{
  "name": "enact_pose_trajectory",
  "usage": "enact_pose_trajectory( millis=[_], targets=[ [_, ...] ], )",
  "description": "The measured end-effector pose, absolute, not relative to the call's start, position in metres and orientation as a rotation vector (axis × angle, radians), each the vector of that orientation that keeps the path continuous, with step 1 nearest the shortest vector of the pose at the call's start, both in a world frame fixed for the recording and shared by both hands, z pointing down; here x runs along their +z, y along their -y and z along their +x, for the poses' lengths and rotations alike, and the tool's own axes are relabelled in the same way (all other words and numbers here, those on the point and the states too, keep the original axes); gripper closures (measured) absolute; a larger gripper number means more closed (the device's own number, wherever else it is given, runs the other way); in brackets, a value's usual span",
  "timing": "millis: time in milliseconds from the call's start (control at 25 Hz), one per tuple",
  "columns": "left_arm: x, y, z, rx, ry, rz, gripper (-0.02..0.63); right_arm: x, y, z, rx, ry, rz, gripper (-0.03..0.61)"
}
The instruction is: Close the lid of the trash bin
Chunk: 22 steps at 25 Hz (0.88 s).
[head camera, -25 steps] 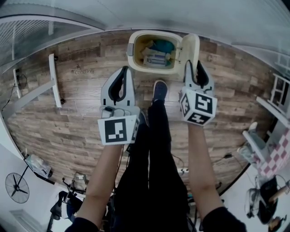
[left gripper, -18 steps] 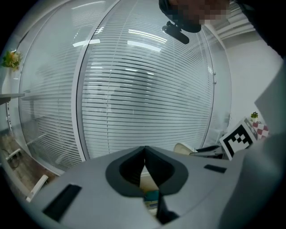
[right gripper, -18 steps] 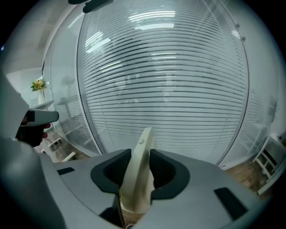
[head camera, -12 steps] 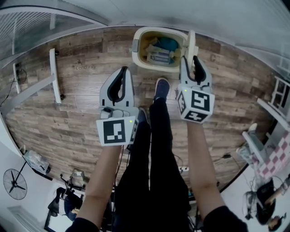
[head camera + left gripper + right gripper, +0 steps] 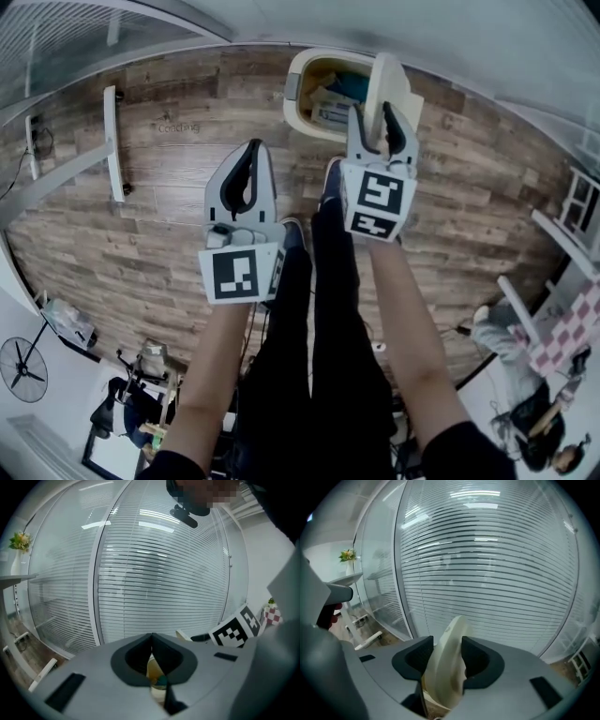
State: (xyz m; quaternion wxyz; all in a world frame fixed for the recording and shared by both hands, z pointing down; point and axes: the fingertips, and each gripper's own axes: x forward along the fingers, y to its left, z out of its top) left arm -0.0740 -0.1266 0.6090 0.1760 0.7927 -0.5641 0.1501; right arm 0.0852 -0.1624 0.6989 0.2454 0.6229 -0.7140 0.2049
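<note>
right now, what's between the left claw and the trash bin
Only bare wood floor. The head view shows nothing lying on the planks between the left claw, whose jaws are together, and the trash bin.

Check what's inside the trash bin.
Inside the trash bin: a teal item and white printed packaging. Its right part is hidden behind the raised lid, and the bottom lies under the trash.

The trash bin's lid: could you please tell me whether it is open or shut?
Open: the lid stands on edge beside the uncovered bin, rubbish visible inside.
</note>
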Motion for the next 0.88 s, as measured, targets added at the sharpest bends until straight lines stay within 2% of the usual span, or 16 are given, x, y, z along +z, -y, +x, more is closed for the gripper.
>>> enact_pose_trajectory(
  millis=[480, 880],
  targets=[
    [0.619, 0.121, -0.077, 0.432, 1.632, 2.251, 0.606, 0.73, 0.167, 0.034, 0.513, 2.056, 1.494, 0.36],
    [0.626, 0.117, -0.092, 0.427, 1.69, 2.209, 0.606, 0.775, 0.169, -0.001, 0.622, 2.101, 1.297, 0.387]
  ],
)
